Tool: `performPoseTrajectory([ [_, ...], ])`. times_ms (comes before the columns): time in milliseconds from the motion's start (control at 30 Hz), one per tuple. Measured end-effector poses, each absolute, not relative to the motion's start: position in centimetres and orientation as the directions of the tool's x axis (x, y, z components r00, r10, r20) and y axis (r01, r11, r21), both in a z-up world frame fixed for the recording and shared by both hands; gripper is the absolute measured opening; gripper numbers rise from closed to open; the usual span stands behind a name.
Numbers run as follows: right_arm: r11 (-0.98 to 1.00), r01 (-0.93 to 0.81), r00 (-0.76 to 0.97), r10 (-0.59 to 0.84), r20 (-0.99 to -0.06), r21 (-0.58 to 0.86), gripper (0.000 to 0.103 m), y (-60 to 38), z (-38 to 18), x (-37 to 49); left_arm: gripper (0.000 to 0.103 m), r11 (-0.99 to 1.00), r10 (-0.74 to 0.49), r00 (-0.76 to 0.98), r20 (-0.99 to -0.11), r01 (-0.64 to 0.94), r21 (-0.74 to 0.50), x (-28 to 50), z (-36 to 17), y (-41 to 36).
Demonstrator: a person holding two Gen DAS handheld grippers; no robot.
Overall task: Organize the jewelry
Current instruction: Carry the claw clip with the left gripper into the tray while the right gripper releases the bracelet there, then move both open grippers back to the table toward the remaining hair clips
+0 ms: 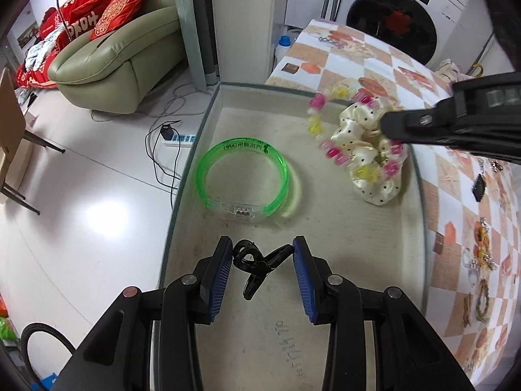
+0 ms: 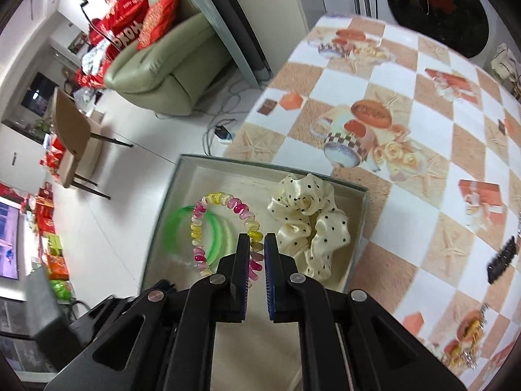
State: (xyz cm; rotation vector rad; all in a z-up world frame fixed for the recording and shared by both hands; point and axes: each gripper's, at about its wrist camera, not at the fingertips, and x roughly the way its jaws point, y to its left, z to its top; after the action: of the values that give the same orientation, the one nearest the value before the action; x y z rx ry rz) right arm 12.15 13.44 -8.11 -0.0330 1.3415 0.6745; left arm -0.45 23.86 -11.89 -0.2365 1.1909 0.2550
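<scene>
A glass-walled tray with a beige floor holds a green translucent bangle and a cream polka-dot scrunchie. My left gripper is shut on a black hair claw clip and holds it over the tray's near end. My right gripper is shut on a pink-and-yellow spiral hair tie and holds it above the tray, between the bangle and the scrunchie. In the left wrist view the hair tie hangs blurred from the right gripper's fingers.
The tray sits at the left edge of a table with a checkered cloth. More jewelry lies at the right, with a black hair clip. Beyond are a sofa, a power strip on the floor and a washing machine.
</scene>
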Motion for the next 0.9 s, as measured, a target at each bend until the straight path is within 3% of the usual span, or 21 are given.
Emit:
performPoseTrajectory([
  [433,0.822,-0.459,0.009,0.385,-0.923,0.339,0.010,14.9,-13.5,12.5,0.046,0.948,0.127,0.304,-0.944,-0.317,0.025,-0.2,-13.9,23.4],
  [467,0.823,-0.457,0.010,0.384,-0.923,0.338,0.010,14.8,-13.6,12.5,0.049,0.948,0.131,0.302,-0.944,-0.316,0.031,-0.2,-13.9,23.4],
  [567,0.820,-0.459,0.000,0.385,-0.923,0.342,0.010,14.8,-13.7,12.7,0.077,0.946,0.150,0.307,-0.940,-0.321,0.047,-0.3,-13.7,23.3],
  [633,0.816,-0.455,-0.011,0.395,-0.919,0.357,0.016,14.7,-13.7,12.8,0.077,0.947,0.164,0.315,-0.935,-0.316,0.059,-0.3,-13.5,23.1],
  [700,0.810,-0.442,-0.020,0.420,-0.907,0.385,0.036,14.4,-13.5,12.9,0.077,0.950,0.162,0.308,-0.938,-0.306,0.063,-0.1,-13.4,22.9],
  [767,0.809,-0.431,-0.012,0.437,-0.900,0.399,0.046,14.1,-13.1,13.0,0.077,0.951,0.165,0.300,-0.939,-0.299,0.072,0.0,-13.3,22.6],
  [900,0.790,-0.412,-0.011,0.494,-0.869,0.455,0.047,13.1,-11.5,12.7,0.077,0.953,0.164,0.296,-0.941,-0.295,0.073,0.2,-13.1,22.2],
])
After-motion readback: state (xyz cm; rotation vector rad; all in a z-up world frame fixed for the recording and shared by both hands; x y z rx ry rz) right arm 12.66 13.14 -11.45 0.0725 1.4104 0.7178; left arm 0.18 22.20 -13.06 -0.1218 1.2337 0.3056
